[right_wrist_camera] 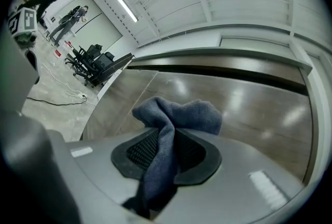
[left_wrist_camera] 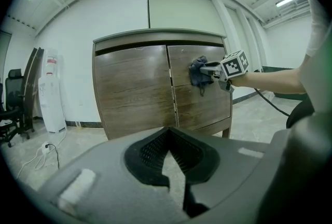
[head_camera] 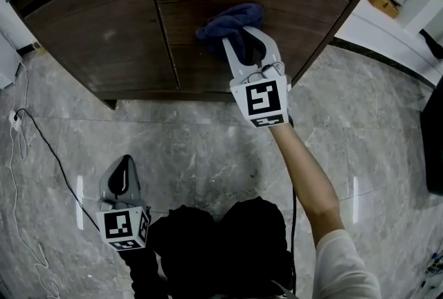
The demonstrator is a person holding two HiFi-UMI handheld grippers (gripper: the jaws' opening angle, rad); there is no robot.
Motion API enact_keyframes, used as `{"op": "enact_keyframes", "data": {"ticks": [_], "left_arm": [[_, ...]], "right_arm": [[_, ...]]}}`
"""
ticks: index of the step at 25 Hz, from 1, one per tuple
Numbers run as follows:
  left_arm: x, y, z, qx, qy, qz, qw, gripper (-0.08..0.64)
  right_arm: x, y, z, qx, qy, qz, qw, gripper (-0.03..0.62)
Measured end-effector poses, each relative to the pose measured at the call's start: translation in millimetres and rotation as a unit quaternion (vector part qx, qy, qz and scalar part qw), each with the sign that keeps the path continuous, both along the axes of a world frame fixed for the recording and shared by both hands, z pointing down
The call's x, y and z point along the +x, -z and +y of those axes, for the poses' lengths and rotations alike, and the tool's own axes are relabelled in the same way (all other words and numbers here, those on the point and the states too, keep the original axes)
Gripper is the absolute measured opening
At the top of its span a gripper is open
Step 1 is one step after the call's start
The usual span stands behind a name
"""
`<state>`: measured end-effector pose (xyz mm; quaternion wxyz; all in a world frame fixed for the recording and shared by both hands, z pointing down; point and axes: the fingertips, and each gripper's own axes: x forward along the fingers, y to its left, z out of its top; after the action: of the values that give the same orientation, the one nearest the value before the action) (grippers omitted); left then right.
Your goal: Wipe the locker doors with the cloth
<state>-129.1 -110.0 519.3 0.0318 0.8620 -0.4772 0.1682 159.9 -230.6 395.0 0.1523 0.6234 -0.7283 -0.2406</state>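
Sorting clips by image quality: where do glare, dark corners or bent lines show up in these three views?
Head view: even light, with two bright streaks of reflected light on the floor. Left gripper view: black corners, straight lines bowed, the locker clear. Right gripper view: pale glare patches on the locker door, the cloth clear, corners dark.

Overhead strip lights (right_wrist_camera: 127, 9) glare; fisheye edges darken

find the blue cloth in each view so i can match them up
Head view: cloth top centre, on the right door, at the right gripper's tips.
Left gripper view: cloth small, right of centre.
Right gripper view: cloth centre, clamped between the jaws.
Shared landmark: the brown locker.
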Motion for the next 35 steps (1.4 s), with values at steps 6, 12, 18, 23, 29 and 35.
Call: {"op": "enact_keyframes", "data": {"ticks": [6, 12, 18, 23, 29, 35], "left_arm": [[-4.0, -1.9, 0.1, -0.002, 0.002, 0.0, 1.0, 0.002], [-10.1, -3.9, -0.4, -0.003, 0.007, -0.003, 1.0, 0.0], [-17.2, -6.6, -0.3, -0.005, 0.013, -0.005, 0.9999, 0.0], [-19.0, -7.8, -1.8, -0.006, 0.014, -0.005, 0.9999, 0.0], [-24.7, -9.4, -3.5, -0.008, 0.018, -0.005, 0.9998, 0.0], [-28.0, -13.0, -4.5, -0.011, 0.017, -0.009, 0.9998, 0.0]], "right_arm": [[-9.2, -46.9, -3.2, -0.037, 0.002, 0.003, 0.999, 0.095], [-16.2, -93.8, -7.0, -0.076, 0.004, -0.009, 0.997, 0.095], [-19.2, -131.2, -8.2, -0.111, -0.001, -0.018, 0.994, 0.095], [-24.9, -157.0, -10.0, -0.136, 0.003, -0.023, 0.99, 0.095], [-33.1, -186.5, -13.1, -0.162, 0.008, -0.019, 0.987, 0.095], [-41.6, -219.9, -15.4, -0.195, 0.013, -0.015, 0.981, 0.095]]}}
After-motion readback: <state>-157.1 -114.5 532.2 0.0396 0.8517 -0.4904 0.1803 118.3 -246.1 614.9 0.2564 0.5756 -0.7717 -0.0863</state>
